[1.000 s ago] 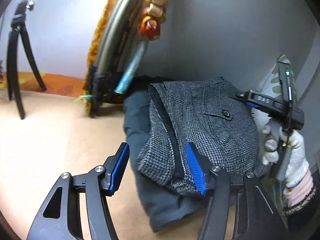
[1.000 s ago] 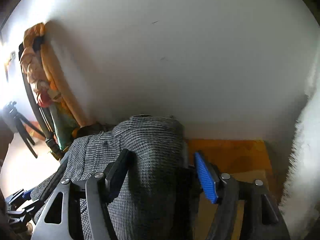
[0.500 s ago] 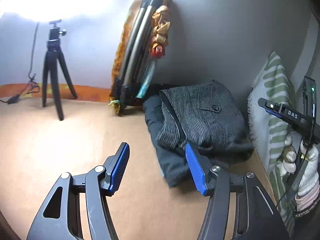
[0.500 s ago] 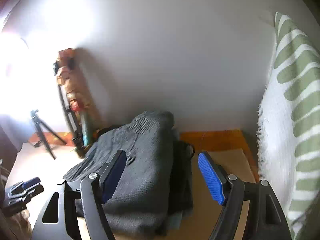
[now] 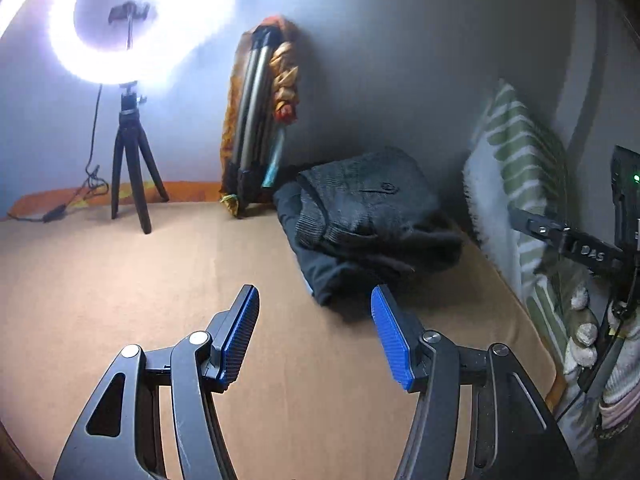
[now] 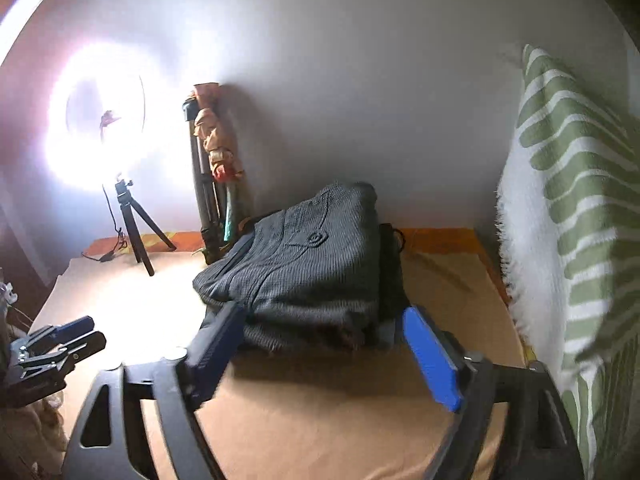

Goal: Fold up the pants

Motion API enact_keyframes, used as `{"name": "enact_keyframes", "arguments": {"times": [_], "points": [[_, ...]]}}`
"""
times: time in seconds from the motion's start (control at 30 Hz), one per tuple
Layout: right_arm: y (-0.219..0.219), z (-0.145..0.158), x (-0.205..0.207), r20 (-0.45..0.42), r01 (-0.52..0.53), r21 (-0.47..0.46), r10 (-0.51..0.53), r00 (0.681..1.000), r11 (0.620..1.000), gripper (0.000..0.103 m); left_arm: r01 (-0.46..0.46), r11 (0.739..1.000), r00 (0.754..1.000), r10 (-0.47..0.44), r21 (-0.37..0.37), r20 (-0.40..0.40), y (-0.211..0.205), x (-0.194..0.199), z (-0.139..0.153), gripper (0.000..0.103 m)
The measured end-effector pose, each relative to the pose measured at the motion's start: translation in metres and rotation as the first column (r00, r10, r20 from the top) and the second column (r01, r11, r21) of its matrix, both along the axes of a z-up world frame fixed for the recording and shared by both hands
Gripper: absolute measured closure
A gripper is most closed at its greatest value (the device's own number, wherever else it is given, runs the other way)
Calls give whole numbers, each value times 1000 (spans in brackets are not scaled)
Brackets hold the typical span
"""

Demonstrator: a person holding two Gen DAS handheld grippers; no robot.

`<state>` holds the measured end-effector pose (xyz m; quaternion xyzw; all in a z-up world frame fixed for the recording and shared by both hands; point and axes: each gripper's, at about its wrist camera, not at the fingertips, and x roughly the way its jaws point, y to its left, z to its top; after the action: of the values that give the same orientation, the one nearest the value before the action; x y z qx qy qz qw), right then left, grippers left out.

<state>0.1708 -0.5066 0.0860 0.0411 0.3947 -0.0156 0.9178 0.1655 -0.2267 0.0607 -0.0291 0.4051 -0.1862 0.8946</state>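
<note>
Tan bedsheet [image 5: 168,292] holds the folded houndstooth pants [image 5: 368,208] stacked on dark garments by the wall, while left gripper [image 5: 316,334] and right gripper [image 6: 328,356] hover spread and empty, so folding looks finished and only retreat remains.

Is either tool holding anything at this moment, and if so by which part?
Nothing is held. The left tool and right tool are both open and empty, short of the folded pants lying on the surface.

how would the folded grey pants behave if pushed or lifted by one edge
The folded grey pants are probably floppy: soft layers sag at the edges, so lifting one edge would likely unfold them. Pushed, they would likely slide or bunch on the tan surface, not roll.
</note>
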Motion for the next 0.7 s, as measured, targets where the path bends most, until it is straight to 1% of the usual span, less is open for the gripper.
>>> {"name": "enact_keyframes", "arguments": {"times": [0.03,0.07,0.1,0.13,0.27,0.33,0.4,0.47,0.53,0.57,0.6,0.7], "points": [[5,1,-7,5,0,-10,0,1000,1000,16,13,1000,1000,-13,15,20,-2,-9,4,45],[8,1,-13,10,2,-10,-2,1000,1000,16,23,999,999,-24,32,40,-3,-17,8,42],[11,1,-19,12,2,-3,-2,1000,1000,16,31,999,998,-33,41,54,-4,-23,11,37],[14,1,-25,11,2,3,-2,1000,1000,16,42,998,997,-45,43,65,-4,-31,14,35],[24,-1,-45,22,26,5,-26,999,1000,16,64,997,995,-67,44,79,-3,-49,21,33],[26,-2,-53,28,41,27,-41,999,999,16,70,996,993,-75,50,87,-2,-57,24,30],[29,-6,-61,29,53,53,-55,998,997,14,74,996,993,-79,57,92,-2,-63,25,23],[31,-9,-64,26,60,56,-61,998,997,12,75,995,992,-81,67,99,-1,-69,26,23],[34,-12,-69,28,69,43,-70,997,997,8,68,995,992,-76,78,102,0,-73,25,23],[35,-13,-71,34,75,42,-77,996,996,2,64,994,992,-73,85,100,1,-74,25,22],[35,-14,-74,46,85,44,-87,995,995,0,64,994,993,-73,89,94,0,-74,24,22],[36,-18,-76,51,87,48,-89,995,995,0,53,993,994,-62,106,86,1,-75,22,22]]}}
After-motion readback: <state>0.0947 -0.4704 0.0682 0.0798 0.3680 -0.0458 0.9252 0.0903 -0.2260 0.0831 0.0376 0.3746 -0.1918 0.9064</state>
